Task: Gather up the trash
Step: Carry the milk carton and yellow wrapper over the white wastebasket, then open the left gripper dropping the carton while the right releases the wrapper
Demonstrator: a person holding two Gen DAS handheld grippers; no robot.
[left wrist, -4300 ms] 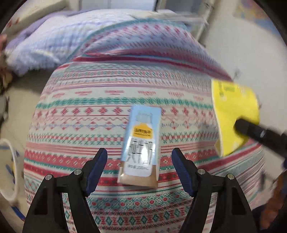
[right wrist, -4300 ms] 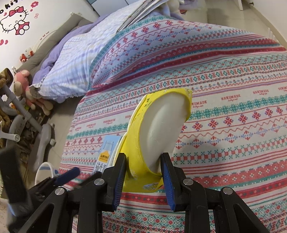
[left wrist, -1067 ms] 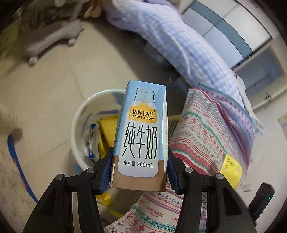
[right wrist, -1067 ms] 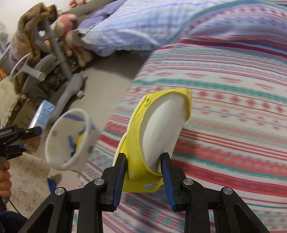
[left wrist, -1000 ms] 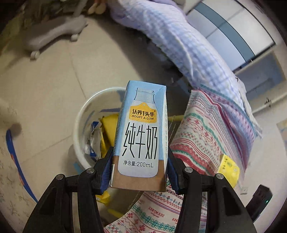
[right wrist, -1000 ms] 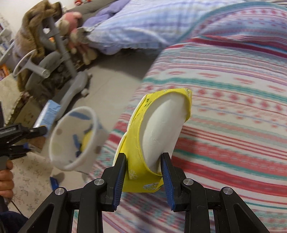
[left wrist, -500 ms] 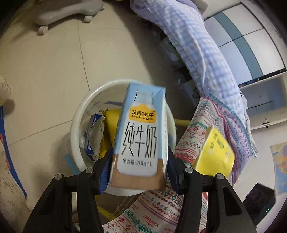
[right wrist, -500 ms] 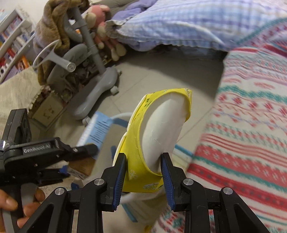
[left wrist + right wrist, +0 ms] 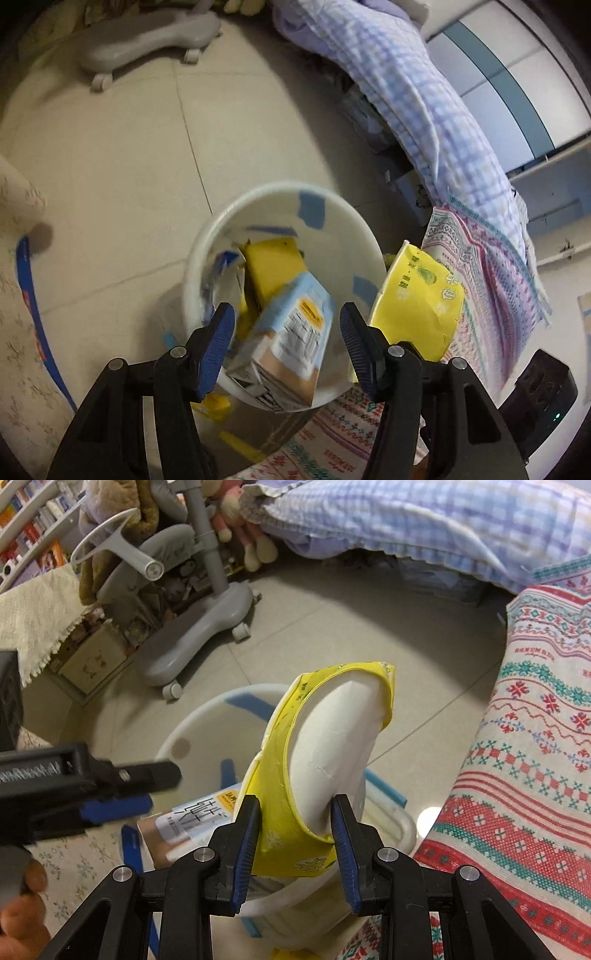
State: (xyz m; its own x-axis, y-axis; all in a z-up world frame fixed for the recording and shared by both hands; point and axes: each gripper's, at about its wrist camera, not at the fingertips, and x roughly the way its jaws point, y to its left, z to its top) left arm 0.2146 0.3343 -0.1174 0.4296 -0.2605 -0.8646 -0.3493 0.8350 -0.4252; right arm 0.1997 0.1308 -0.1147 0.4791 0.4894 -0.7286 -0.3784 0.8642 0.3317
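Observation:
My left gripper (image 9: 286, 328) stands open above the white trash bin (image 9: 280, 195). The blue milk carton (image 9: 284, 343) is tilted and blurred between the spread fingers, free of the pads and dropping toward the bin. Yellow wrappers (image 9: 271, 269) lie inside the bin. My right gripper (image 9: 295, 832) is shut on a crushed yellow paper cup (image 9: 332, 749), held over the bin's (image 9: 199, 723) near side. The same cup (image 9: 417, 306) shows at the right in the left wrist view. From the right wrist view the carton (image 9: 195, 819) hangs below the left gripper (image 9: 114, 794).
The bin stands on a tiled floor (image 9: 110, 155) beside the patterned bedspread (image 9: 539, 760). A grey chair base on wheels (image 9: 195, 635) sits behind it. A checked quilt (image 9: 417, 96) hangs off the bed. A blue strap (image 9: 33, 314) lies on a floral mat at the left.
My left gripper has opened and let go of the milk carton, which now tips and falls toward the bin. The right gripper has carried the yellow cup from over the bed to over the bin.

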